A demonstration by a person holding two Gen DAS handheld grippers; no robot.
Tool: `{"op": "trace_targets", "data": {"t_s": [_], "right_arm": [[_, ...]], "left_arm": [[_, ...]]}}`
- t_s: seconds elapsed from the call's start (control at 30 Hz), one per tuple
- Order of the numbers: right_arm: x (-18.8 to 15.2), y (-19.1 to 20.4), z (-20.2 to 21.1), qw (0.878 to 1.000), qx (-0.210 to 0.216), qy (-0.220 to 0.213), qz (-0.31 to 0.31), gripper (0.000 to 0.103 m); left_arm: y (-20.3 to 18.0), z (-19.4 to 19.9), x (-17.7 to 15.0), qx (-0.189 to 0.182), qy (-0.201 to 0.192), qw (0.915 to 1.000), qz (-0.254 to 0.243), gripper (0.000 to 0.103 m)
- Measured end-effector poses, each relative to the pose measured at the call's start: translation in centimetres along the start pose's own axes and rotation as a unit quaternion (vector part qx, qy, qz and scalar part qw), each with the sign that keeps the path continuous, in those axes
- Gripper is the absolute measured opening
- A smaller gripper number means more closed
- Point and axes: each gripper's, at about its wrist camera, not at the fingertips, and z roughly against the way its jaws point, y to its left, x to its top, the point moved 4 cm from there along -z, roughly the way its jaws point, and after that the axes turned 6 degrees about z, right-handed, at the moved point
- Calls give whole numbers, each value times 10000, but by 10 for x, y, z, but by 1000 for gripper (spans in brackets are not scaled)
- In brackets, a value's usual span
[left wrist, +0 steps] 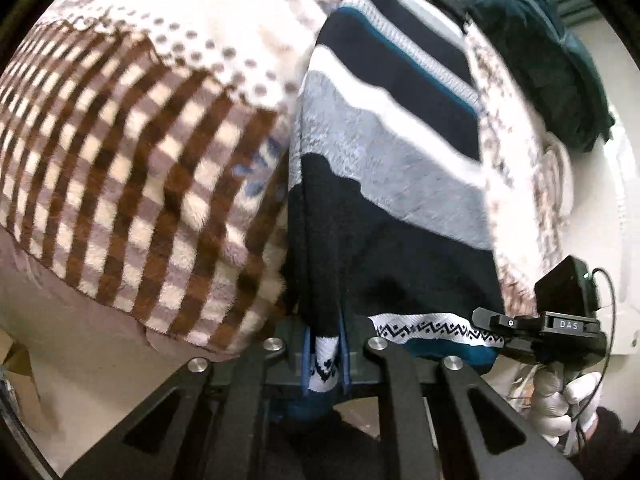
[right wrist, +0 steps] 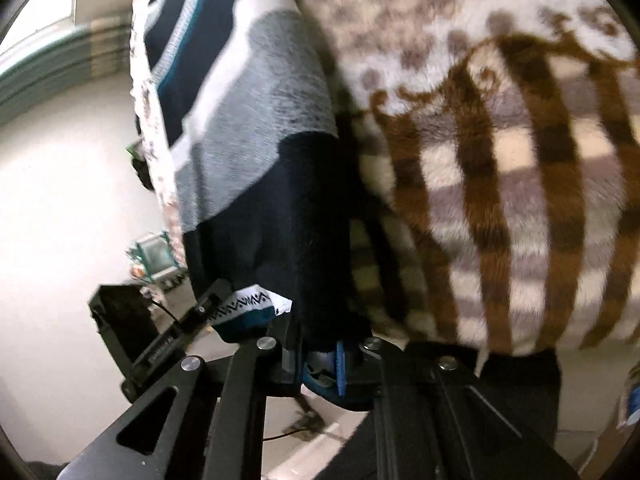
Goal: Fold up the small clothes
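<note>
Left hand-held gripper [left wrist: 326, 364] pinches striped garment [left wrist: 384, 184] hem; fingertips hidden by cloth. Right hand-held gripper [right wrist: 324, 364] also clamps it, w/ checked blanket [right wrist: 520, 200] blurred behind.

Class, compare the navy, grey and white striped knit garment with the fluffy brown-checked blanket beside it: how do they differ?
The navy, grey and white striped knit garment has broad diagonal bands; the fluffy brown-checked blanket has a grid plus dots. The garment is clamped by the left gripper and right gripper; the blanket is ungripped. The garment looks smoother, the blanket plusher.
</note>
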Motion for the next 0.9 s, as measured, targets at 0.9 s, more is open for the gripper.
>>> {"op": "trace_targets", "data": {"t_s": [0.9], "right_arm": [[349,194,126,9780,-43,-1997,604,11]], "left_arm": [[-115,1,384,-904,-1322,9866,-304,8]]}}
